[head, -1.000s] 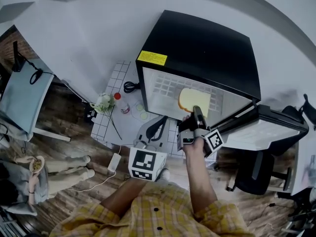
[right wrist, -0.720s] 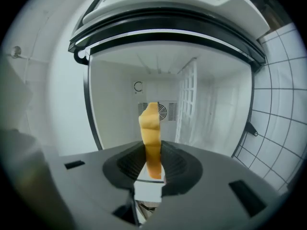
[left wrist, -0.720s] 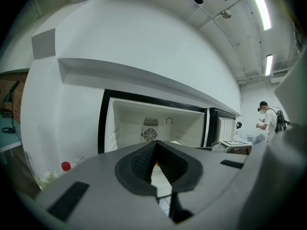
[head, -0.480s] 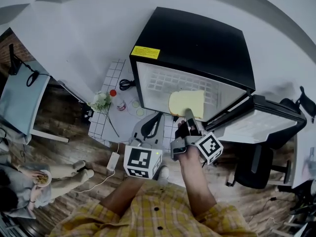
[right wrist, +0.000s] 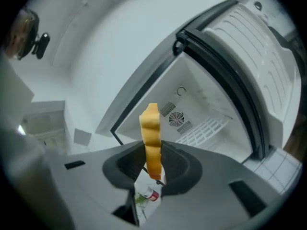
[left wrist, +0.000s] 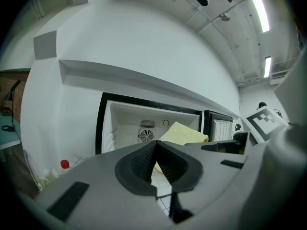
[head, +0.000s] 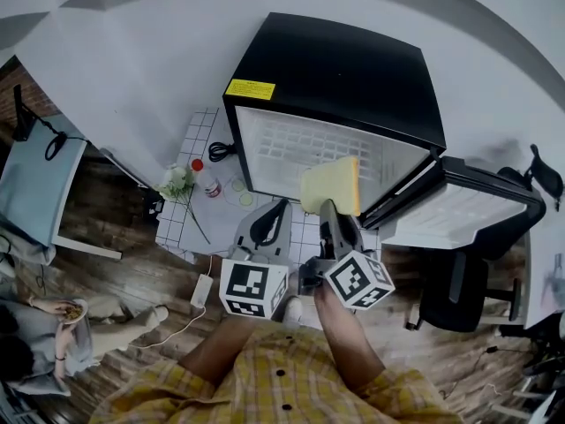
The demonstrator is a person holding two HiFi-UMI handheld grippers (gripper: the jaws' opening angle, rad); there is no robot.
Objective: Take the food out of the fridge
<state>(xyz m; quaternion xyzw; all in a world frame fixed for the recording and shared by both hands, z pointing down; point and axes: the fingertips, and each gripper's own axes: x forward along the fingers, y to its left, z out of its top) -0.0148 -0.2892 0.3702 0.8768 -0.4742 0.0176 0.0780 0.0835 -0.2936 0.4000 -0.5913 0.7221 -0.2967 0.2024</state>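
The bread slice (head: 331, 185) looks light, soft and easily crushed (the crust is its firmest part), so a gentle pinch at its lower edge suits. The right gripper (head: 328, 212) clamps exactly there, the slice at frame centre against the open fridge (head: 344, 69); the left gripper (left wrist: 154, 150) is closed, empty

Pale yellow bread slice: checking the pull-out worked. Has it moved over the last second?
Yes. The bread slice, clamped in the right gripper, has come from inside the black fridge toward its open front and rolled onto edge.
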